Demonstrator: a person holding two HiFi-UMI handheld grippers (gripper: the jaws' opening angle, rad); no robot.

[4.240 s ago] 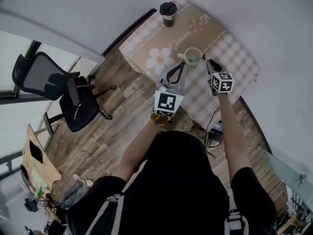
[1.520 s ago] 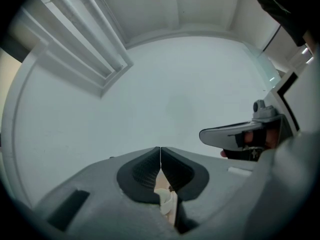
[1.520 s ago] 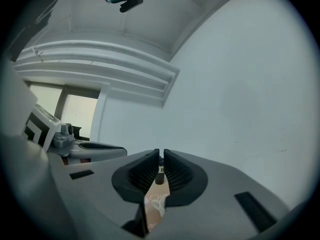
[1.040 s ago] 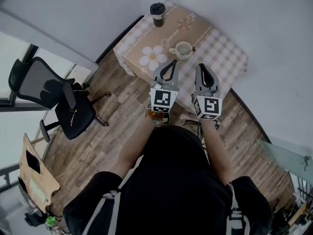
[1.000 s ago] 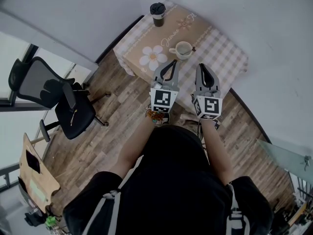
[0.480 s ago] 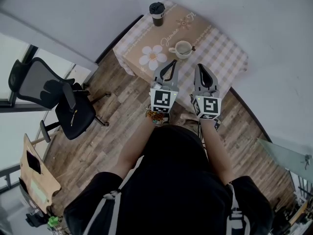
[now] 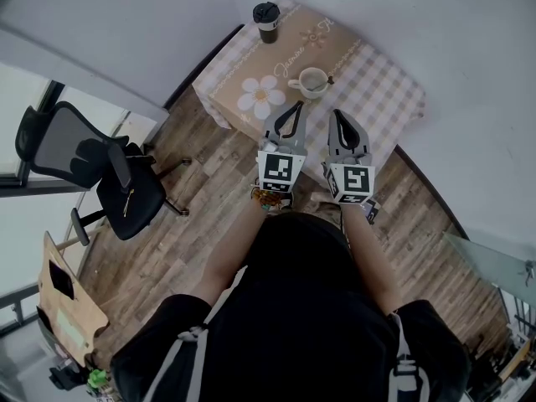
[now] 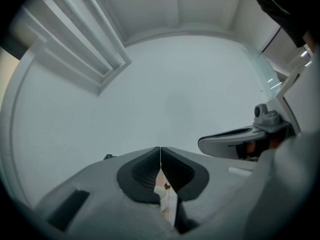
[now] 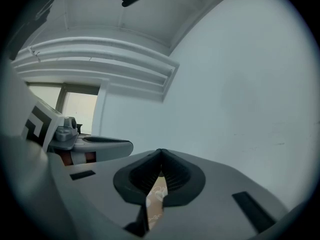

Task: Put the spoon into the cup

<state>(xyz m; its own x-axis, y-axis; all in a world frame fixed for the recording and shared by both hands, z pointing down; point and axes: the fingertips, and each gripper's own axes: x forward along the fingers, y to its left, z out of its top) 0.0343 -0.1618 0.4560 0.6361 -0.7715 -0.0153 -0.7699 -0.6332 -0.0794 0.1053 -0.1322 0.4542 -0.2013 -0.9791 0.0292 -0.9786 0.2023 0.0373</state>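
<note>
A pale cup [image 7: 311, 80] stands on the table [image 7: 377, 99] with its beige flowered cloth. A spoon rests in it, and only its small brown handle end [image 7: 330, 79] shows over the right rim. Both grippers hang side by side over the table's near edge, short of the cup. The left gripper [image 7: 298, 107] is shut with nothing in it. So is the right gripper [image 7: 338, 115]. In the left gripper view the jaws [image 8: 160, 151] meet, and the cup [image 8: 162, 191] shows through the gap below them. The right gripper view shows its jaws [image 9: 160, 155] shut over a strip of cloth.
A black-lidded takeaway cup [image 7: 266, 18] stands at the table's far corner. A black office chair [image 7: 113, 174] is on the wooden floor to the left. A wooden desk [image 7: 63, 304] lies at the lower left. White walls close in behind and to the right of the table.
About four seconds ago the right gripper was at the cup; it has since drawn back beside the left one. Over the last second both grippers have hardly moved.
</note>
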